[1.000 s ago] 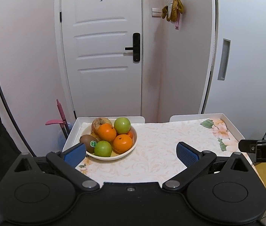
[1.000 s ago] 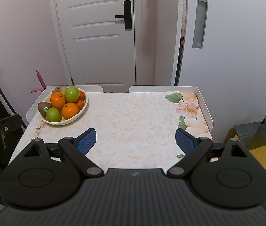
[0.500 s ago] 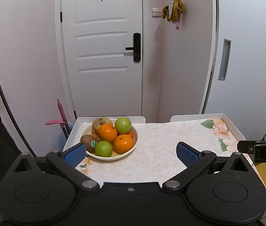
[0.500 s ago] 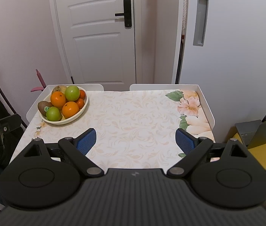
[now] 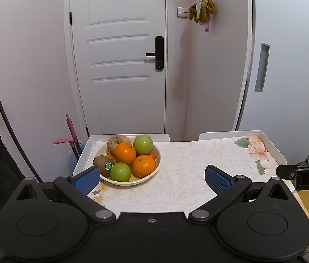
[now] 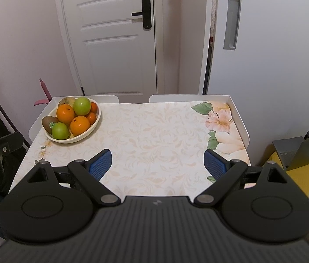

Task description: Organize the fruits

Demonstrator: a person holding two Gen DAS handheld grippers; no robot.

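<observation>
A cream bowl point(image 5: 154, 171) stands at the table's far left, also in the right wrist view point(image 6: 84, 137). It holds oranges point(image 5: 144, 166), green apples point(image 5: 120, 172), a kiwi point(image 5: 102, 163) with a green sticker and a brownish fruit point(image 5: 116, 141). My left gripper point(image 5: 152, 178) is open and empty, just short of the bowl. My right gripper point(image 6: 157, 164) is open and empty over the table's near middle, well right of the bowl.
The table point(image 6: 154, 131) has a floral cloth and raised white rims point(image 6: 240, 122). A white door point(image 5: 119, 65) and a cabinet point(image 5: 286, 65) stand behind it. A pink tool point(image 5: 70, 135) leans at the left. Boxes point(image 6: 297, 153) sit at the right.
Both grippers have edged slightly forward and up; the bowl sits a little lower in the right wrist view. Nothing was taken hold of or moved.
</observation>
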